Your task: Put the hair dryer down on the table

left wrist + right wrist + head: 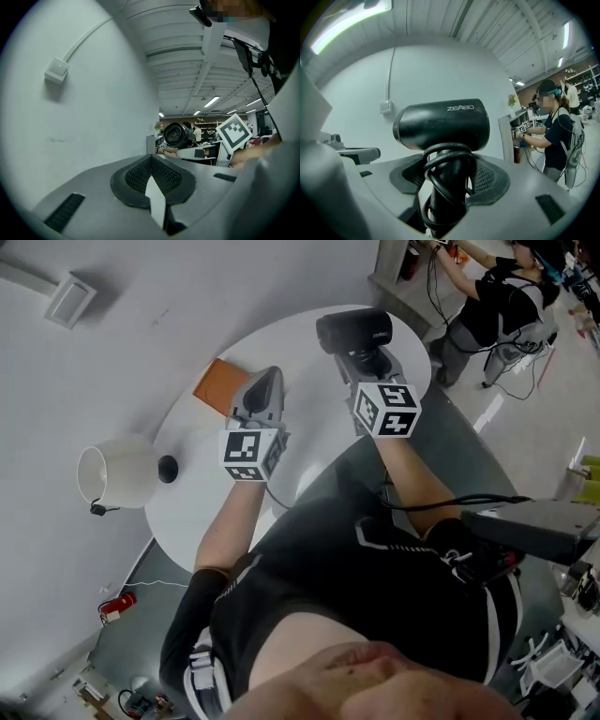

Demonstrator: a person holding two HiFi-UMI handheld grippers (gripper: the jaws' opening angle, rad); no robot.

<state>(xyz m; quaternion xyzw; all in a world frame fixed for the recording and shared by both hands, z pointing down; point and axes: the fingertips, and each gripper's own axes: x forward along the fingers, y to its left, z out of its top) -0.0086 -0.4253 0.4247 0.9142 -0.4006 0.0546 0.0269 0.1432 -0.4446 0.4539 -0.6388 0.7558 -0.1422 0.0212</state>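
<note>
A black hair dryer (354,329) stands upright in my right gripper (367,357), above the far side of the round white table (202,512). In the right gripper view the jaws are shut on the handle of the hair dryer (443,124), and its black cord is wound around the handle between the pads. My left gripper (269,379) hovers over the table to the left of the dryer, shut, with nothing in it. From the left gripper view the hair dryer (177,135) shows beyond the closed tips of the left gripper (151,161).
An orange-brown flat item (222,385) lies on the table just left of the left gripper. A white lamp shade (117,474) with a black base (168,469) sits at the table's left edge. A person (497,310) stands at the upper right with cables on the floor.
</note>
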